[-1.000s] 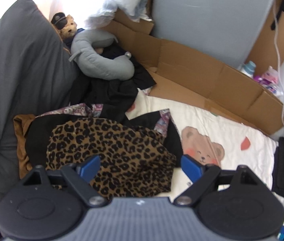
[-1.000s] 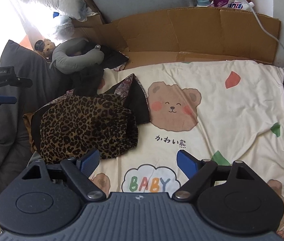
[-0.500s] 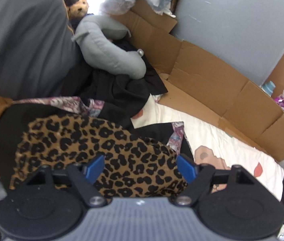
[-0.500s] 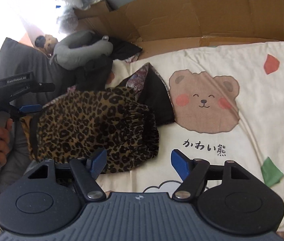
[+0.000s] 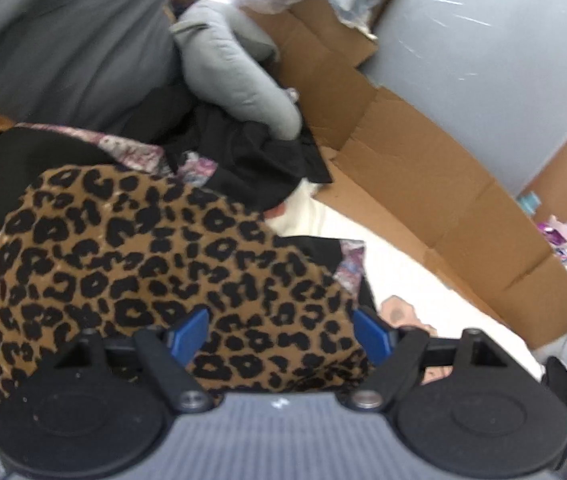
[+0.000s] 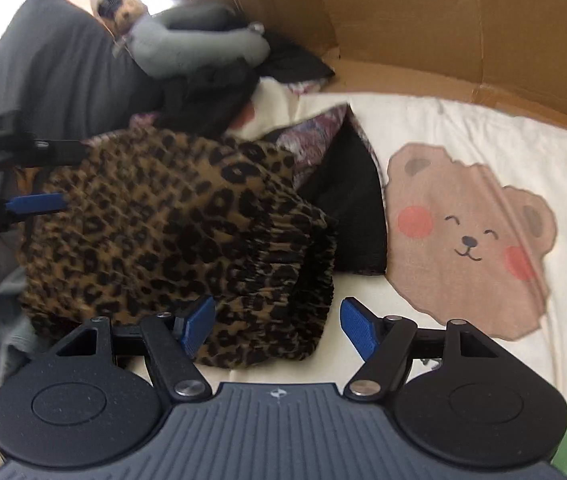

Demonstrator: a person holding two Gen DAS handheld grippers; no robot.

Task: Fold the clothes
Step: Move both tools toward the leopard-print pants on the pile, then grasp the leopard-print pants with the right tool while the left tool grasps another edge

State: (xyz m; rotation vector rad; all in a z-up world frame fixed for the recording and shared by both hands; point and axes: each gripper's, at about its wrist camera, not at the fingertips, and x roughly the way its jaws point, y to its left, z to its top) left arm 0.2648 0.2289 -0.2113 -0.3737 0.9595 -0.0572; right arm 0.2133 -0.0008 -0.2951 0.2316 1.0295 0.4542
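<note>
The leopard garment (image 6: 171, 236) lies bunched on the bear sheet (image 6: 463, 152), its gathered elastic edge at about four o'clock in the right wrist view, atop a black garment (image 6: 347, 208) with a floral lining. The right gripper (image 6: 277, 324) hangs over that elastic edge; its jaws are closing, the cloth lies between the blue pads (image 6: 357, 326), and they do not yet press it. The left gripper (image 5: 279, 334) stands wide over the garment's other end, cloth between its pads, nothing pinched; from the right wrist view it enters at nine o'clock. At twelve o'clock sit a grey neck pillow (image 6: 199, 46) and a teddy (image 6: 123, 8); cardboard (image 6: 423, 28) runs from twelve to two, a dark cushion (image 6: 51, 68) at ten.
</note>
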